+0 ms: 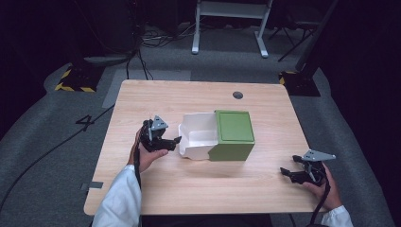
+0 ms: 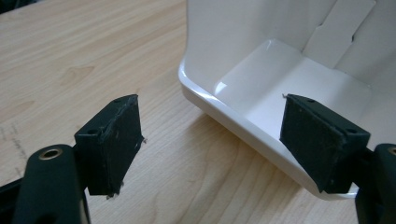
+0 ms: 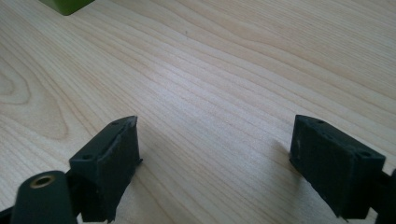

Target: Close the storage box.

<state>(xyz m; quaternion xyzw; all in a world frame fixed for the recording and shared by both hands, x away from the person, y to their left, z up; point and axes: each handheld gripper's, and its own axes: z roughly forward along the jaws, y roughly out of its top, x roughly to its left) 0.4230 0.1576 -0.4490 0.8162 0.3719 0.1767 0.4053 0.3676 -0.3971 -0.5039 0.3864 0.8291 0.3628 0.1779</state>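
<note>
We see a green box (image 1: 234,135) near the middle of the wooden table (image 1: 198,189), with its white inner tray (image 1: 198,135) slid out to the left. The left gripper (image 1: 176,140) sits just beside the tray's rim, jaws spread and released. The right gripper (image 1: 288,165) rests well apart near the table's right edge, jaws also spread, grasping nothing.

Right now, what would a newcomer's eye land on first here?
The green box at the middle of the wooden table, with a white tray slid partly out of its left side. The left gripper is open right at the tray's rim; the right gripper rests open near the table's right edge.
</note>
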